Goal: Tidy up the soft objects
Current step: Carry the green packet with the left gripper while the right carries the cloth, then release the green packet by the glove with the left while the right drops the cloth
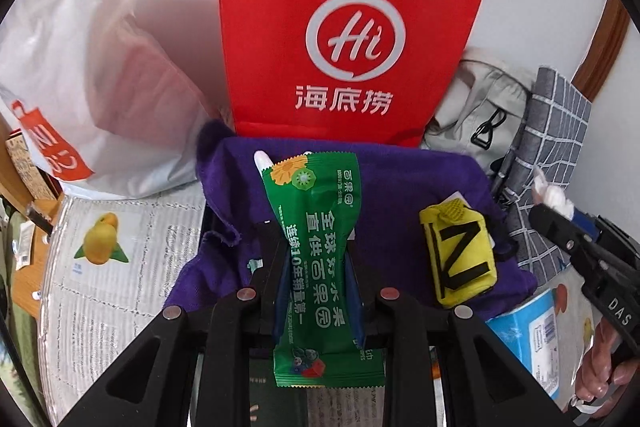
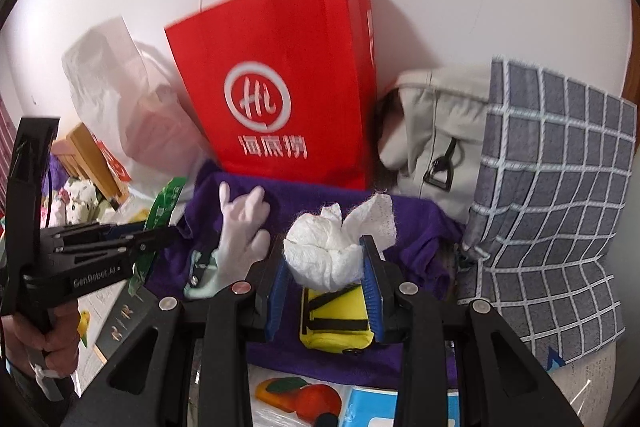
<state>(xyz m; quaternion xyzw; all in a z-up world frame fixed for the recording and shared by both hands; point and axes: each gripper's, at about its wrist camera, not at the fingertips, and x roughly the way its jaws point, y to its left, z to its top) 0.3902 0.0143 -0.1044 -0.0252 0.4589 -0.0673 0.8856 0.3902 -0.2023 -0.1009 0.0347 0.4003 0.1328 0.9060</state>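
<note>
My left gripper (image 1: 316, 251) is shut on a green snack packet (image 1: 320, 259), held above a purple cloth (image 1: 396, 187). On that cloth lies a yellow pouch (image 1: 460, 255) with black straps. My right gripper (image 2: 326, 259) is shut on a crumpled white tissue wad (image 2: 332, 251), right over the yellow pouch (image 2: 340, 323) on the purple cloth (image 2: 312, 199). A white glove (image 2: 244, 227) rests on the cloth to the left. The left gripper (image 2: 160, 235) with its green packet (image 2: 160, 211) shows at the left of the right wrist view. The right gripper (image 1: 548, 215) with the tissue (image 1: 554, 193) shows at the right of the left wrist view.
A red paper bag (image 1: 348, 39) stands behind the cloth against the wall. A white plastic bag (image 1: 80, 75) sits to its left, a grey bag (image 2: 440, 131) and a grey checked cushion (image 2: 552, 187) to its right. A blue tissue box (image 1: 524, 339) lies at the near right.
</note>
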